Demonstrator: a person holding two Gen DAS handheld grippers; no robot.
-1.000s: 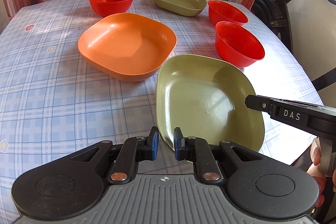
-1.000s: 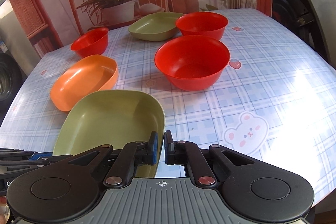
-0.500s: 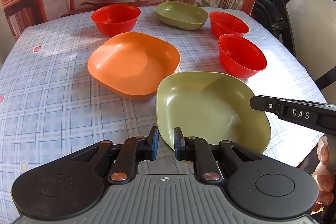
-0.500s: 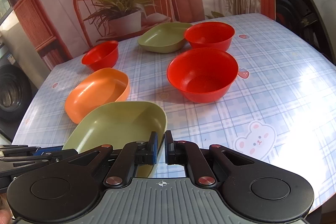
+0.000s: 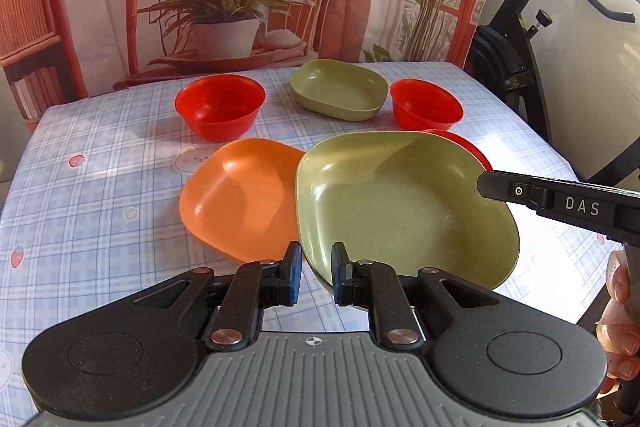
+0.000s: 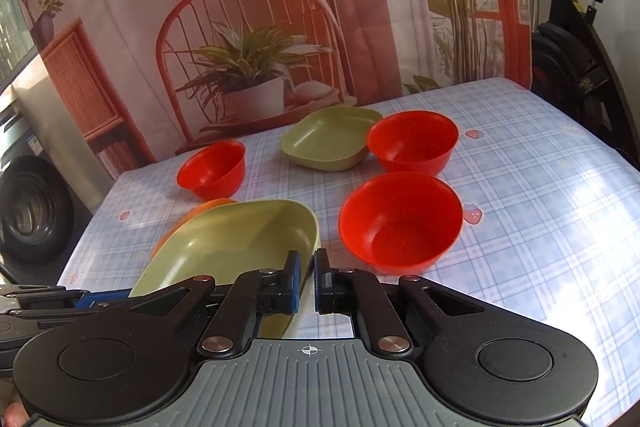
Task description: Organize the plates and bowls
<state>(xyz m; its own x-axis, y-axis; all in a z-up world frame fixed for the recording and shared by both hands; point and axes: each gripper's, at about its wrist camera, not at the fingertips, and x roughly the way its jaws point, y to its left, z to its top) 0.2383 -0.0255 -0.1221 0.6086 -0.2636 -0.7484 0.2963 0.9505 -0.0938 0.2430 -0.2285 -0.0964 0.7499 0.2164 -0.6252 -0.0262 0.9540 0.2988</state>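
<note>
Checked blue oilcloth (image 5: 96, 211) covers the table in front of a printed backdrop of a cane chair and potted plant. Both claws are clamped on the near green plate (image 5: 400, 211): the left gripper (image 5: 314, 273) pinches its near rim, and the right gripper (image 6: 306, 281) pinches the rim on the plate's right side. A second ago that plate sat flat near the front edge of the table; now it is up in the air, tilted, and carried toward the far side — it overlaps the right edge of the orange plate (image 5: 240, 195) in the left view and almost hides it in the right one. I take that as a lift well under way, the plate probably bound for a stack with a like dish.

Further out, the second green plate (image 5: 340, 91) lies at the far side, between a red bowl on the far left (image 5: 220, 105) and a red bowl on the far right (image 5: 426, 105). A nearer red bowl (image 6: 400, 223) sits just right of the lifted plate, close enough to be clipped — and the orange plate lies under the path.
</note>
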